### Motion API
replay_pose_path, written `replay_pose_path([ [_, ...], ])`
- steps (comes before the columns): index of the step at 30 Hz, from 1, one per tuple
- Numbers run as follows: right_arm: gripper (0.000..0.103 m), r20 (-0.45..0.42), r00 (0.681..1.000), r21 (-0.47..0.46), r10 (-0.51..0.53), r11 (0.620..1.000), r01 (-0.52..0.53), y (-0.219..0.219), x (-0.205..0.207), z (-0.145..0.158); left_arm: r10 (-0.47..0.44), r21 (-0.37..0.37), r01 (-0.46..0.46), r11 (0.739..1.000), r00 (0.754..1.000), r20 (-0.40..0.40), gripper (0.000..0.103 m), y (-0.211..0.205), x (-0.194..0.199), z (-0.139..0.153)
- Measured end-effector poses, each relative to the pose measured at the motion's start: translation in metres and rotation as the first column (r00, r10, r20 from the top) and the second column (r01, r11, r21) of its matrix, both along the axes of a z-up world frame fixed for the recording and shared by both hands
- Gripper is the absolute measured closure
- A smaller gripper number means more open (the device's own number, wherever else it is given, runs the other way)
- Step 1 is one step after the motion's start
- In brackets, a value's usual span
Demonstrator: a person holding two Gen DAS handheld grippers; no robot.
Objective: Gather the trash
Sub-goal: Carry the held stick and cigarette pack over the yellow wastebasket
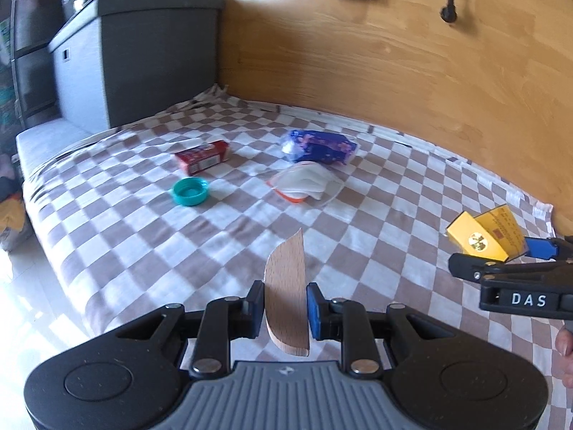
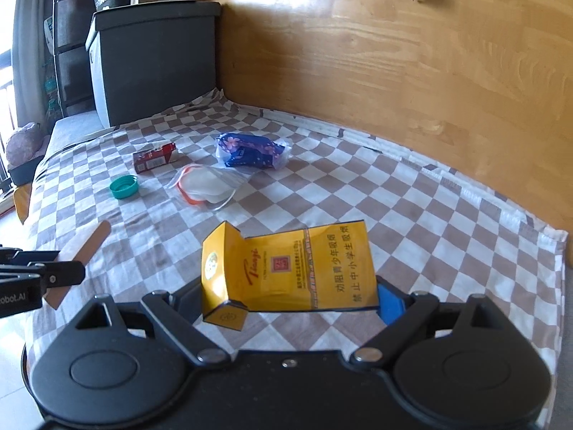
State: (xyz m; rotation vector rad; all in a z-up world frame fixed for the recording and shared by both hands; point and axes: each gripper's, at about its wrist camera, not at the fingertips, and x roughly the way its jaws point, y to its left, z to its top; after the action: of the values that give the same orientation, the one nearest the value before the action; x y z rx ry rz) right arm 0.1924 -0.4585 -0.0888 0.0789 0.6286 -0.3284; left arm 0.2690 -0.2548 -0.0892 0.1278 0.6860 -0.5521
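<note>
Wooden and flat, a rounded stick (image 1: 286, 294) sits clamped edge-up in the left gripper (image 1: 285, 310). Glossy yellow cardboard, a flip-top cigarette pack (image 2: 290, 268), is pinched in the right gripper (image 2: 290, 299), both above the checkered cloth (image 1: 143, 236).

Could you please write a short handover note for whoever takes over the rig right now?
Left gripper: shut on a flat wooden stick, lifted off the bed.
Right gripper: shut on an opened yellow cigarette pack, also lifted.
Still lying on the checkered sheet: red box, teal bottle cap, blue floral wrapper, clear pouch with orange edge.
No bin in view; nothing visibly binned yet.
</note>
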Motion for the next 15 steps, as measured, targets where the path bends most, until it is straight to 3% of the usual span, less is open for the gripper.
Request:
replay_pose_path([
  [15,0.009,0.011,0.997,-0.038,0.073,0.997,-0.072,0.065,0.007,0.016,0.138,-0.041,-0.137,0.990,0.990,0.022,0.077,0.093,-0.007,0.013],
])
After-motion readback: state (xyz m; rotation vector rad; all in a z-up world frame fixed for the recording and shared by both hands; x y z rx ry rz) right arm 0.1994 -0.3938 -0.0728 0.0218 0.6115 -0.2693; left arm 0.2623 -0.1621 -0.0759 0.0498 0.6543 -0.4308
